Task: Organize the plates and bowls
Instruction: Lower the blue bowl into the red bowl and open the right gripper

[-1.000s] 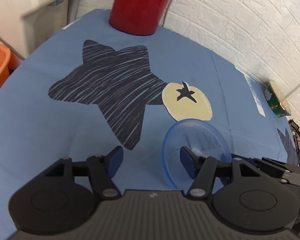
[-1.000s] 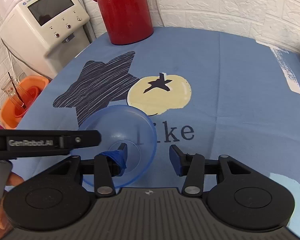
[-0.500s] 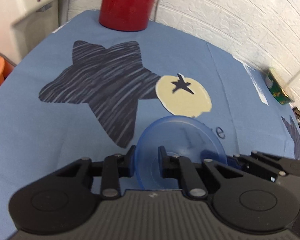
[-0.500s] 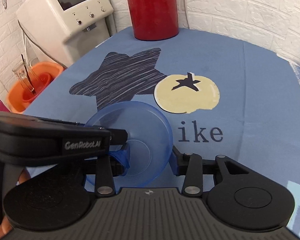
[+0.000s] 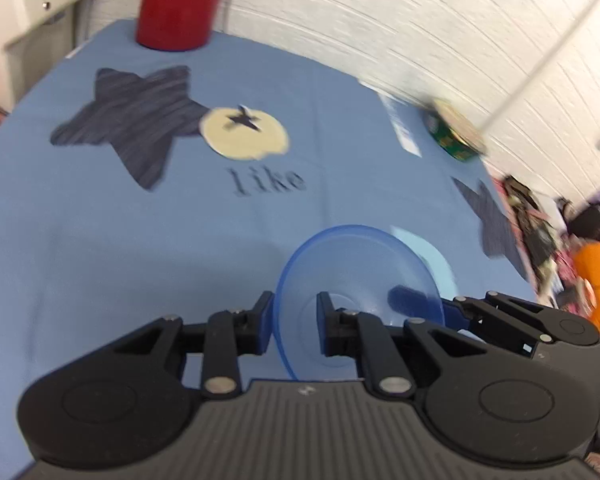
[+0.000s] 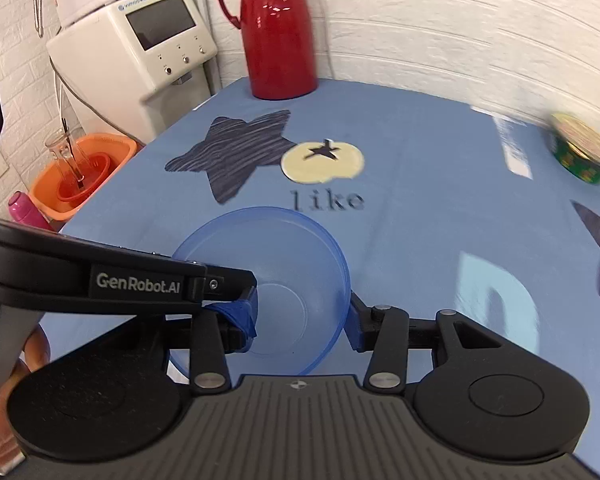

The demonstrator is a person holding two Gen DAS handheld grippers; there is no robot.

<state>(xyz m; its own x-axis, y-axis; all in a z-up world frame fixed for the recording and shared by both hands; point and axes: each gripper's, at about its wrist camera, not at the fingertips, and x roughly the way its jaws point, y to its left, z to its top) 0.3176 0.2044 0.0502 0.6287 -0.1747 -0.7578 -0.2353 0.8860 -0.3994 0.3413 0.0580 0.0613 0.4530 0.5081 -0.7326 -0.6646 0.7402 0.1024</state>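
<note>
A red flask (image 6: 278,36) and green tin (image 6: 582,152) stand on the blue tablecloth (image 6: 440,152)

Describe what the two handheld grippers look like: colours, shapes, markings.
Both grippers are matte black plastic. The left gripper and right gripper each have a ribbed body plate, two round discs, silver pivot screws and angular linkage arms ending in blue finger pads. White lettering "GenRobot.AI" marks the left gripper's side in the right wrist view. No cables or sleeves show.
</note>
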